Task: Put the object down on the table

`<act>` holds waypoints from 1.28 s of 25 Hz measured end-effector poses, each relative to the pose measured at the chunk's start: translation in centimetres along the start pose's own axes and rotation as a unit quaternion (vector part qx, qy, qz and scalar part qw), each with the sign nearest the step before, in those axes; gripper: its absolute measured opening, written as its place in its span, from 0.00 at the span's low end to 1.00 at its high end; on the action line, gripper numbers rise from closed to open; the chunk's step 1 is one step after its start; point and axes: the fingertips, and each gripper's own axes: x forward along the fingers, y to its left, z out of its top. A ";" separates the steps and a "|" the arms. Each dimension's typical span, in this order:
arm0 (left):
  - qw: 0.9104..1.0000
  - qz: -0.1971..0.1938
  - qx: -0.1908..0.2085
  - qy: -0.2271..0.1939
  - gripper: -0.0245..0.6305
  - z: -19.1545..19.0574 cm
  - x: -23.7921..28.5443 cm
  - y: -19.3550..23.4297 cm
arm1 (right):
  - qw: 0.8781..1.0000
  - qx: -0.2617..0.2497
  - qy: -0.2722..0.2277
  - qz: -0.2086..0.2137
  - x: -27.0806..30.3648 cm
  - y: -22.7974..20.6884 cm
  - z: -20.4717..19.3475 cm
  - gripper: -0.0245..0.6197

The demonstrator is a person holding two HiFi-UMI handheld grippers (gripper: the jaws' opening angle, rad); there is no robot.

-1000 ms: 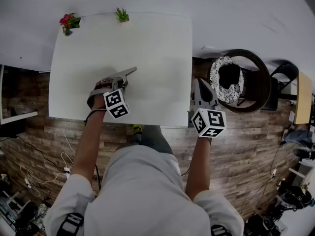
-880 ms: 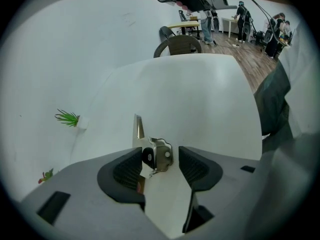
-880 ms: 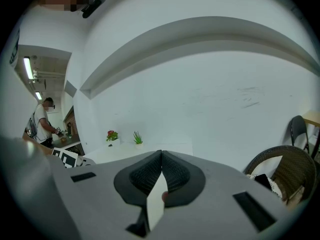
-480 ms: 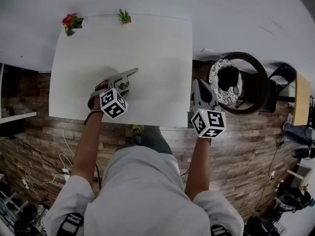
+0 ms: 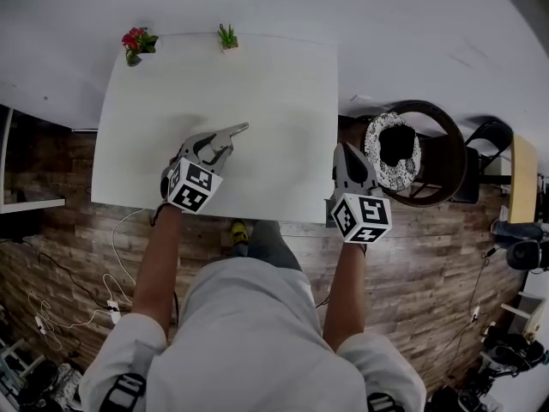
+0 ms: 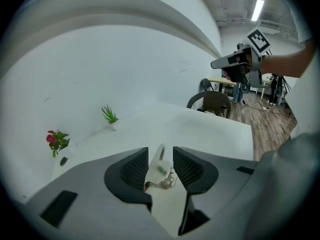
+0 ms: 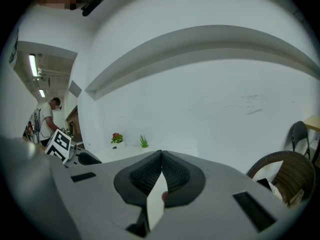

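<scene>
A small object (image 6: 161,173), a clear strip with a green bit and a metal ring, shows in the gap of my left gripper (image 6: 160,165); it looks to lie on the white table (image 5: 257,84) beneath. The jaws have just been closing and stand apart, pads clear of the object. In the head view this gripper (image 5: 241,130) hangs over the table's front left part and hides the object. My right gripper (image 5: 342,148) hovers at the table's front right edge, pads pressed together and empty (image 7: 161,170).
A red flower pot (image 5: 137,41) and a green plant (image 5: 227,35) stand at the table's far edge. A round wicker chair (image 5: 442,123) with a speckled cushion sits right of the table. A person (image 7: 47,119) stands far off to the left.
My left gripper has lifted away from the tabletop and rolled, so its marker cube shows a different face. The right gripper has barely shifted.
</scene>
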 end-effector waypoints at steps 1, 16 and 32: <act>1.000 0.006 -0.003 -0.010 0.29 0.2 -0.5 0.1 | 1.000 -0.001 -0.001 0.000 -0.2 0.3 0.0 0.05; 0.987 0.082 -0.059 -0.124 0.11 3.2 -8.5 2.6 | 1.000 -0.014 -0.021 0.004 -2.5 4.4 1.5 0.05; 0.971 0.126 -0.097 -0.179 0.07 4.0 -16.9 3.5 | 0.999 -0.029 -0.045 0.011 -5.7 7.6 2.8 0.05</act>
